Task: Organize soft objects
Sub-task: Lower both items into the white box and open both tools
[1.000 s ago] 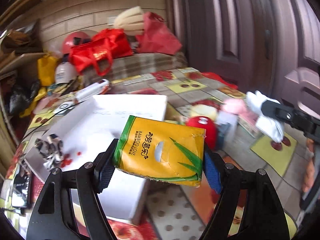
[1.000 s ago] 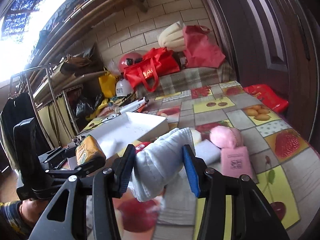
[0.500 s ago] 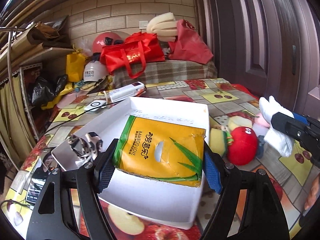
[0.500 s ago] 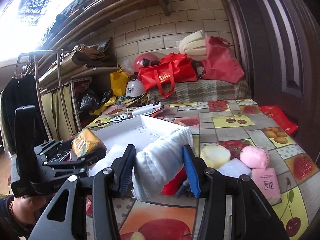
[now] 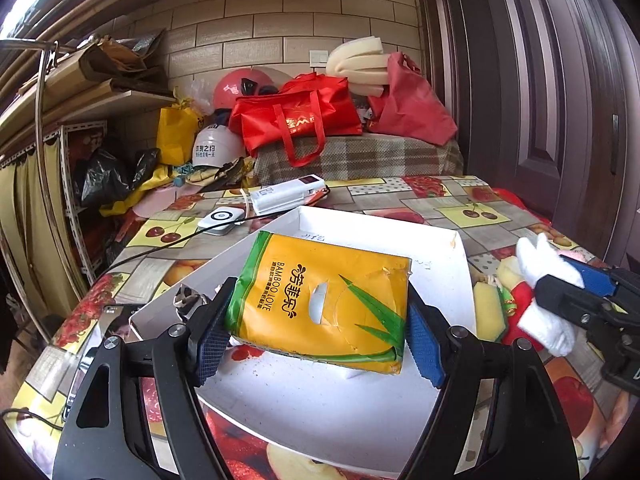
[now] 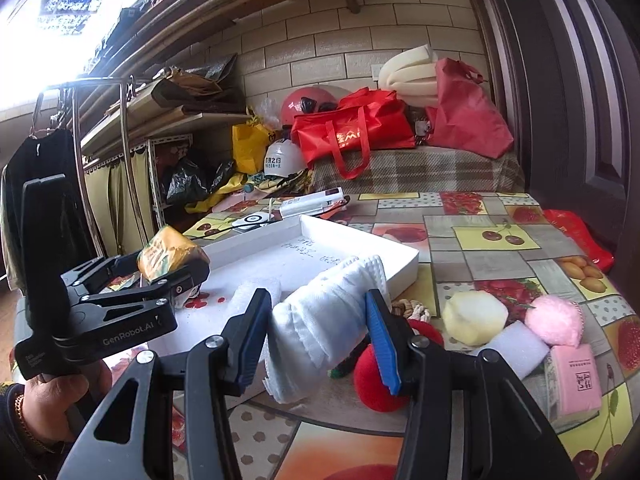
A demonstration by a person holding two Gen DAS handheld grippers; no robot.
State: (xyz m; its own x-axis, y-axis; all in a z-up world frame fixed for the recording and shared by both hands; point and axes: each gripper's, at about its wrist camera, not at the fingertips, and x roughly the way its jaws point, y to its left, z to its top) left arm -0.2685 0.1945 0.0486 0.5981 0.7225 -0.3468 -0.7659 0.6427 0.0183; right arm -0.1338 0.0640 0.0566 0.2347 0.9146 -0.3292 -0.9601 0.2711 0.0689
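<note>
Crosswise, tissue pack (image 5: 324, 304) in left jaws; right jaws pinch rolled towel (image 6: 324, 316) pointing forward.

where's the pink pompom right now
In the right wrist view, the pink pompom sits on the table at right, beside the yellow foam ball, just behind the pink tissue pack.

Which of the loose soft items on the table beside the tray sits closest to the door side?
The pink pompom. It lies right of the cream ball and the red plush, nearest the door.

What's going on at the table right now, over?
Left gripper shut on tissue pack, above white tray. Right gripper shut on white towel. Nothing blocking.
</note>
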